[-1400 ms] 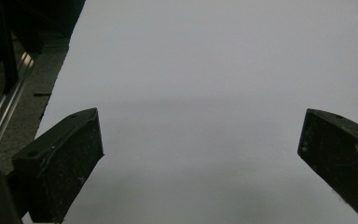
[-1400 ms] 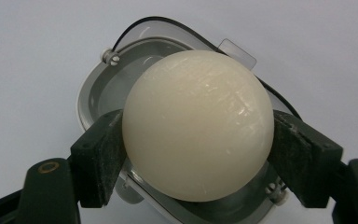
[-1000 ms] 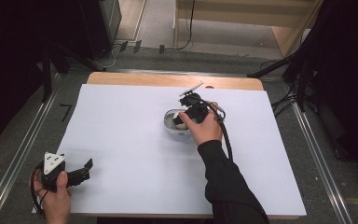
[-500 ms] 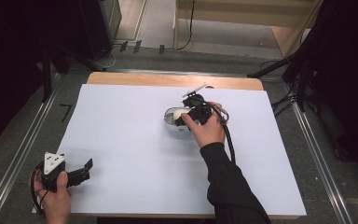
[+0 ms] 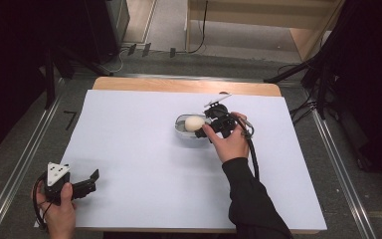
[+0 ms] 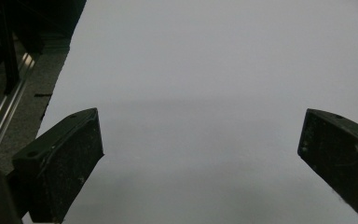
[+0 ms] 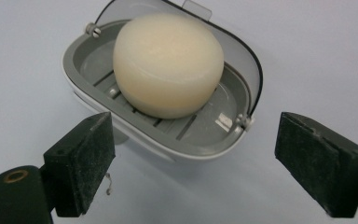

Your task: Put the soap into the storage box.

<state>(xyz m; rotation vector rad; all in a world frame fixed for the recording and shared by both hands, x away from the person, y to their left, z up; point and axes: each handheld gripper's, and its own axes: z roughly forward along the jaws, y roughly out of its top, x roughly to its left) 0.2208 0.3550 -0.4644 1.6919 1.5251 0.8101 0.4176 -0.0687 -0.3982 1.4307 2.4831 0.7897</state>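
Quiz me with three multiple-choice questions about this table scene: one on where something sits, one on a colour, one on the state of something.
1. Where does the soap lie?
A. In the grey soap dish
B. On the bare white table cover
C. Between the left gripper's jaws

2. What colour is the soap?
A. Bright green
B. Cream
C. Dark blue

3. How does the dish's clear lid stand?
A. Shut over the soap
B. Lying apart on the table
C. Hinged open behind the soap

Answers:
1. A, the right gripper view shows the bar resting on the dish's slotted grey tray.
2. B, it looks pale cream in the high view too.
3. C, the lid arcs up behind the bar, joined at the side pivots, leaving the soap uncovered.
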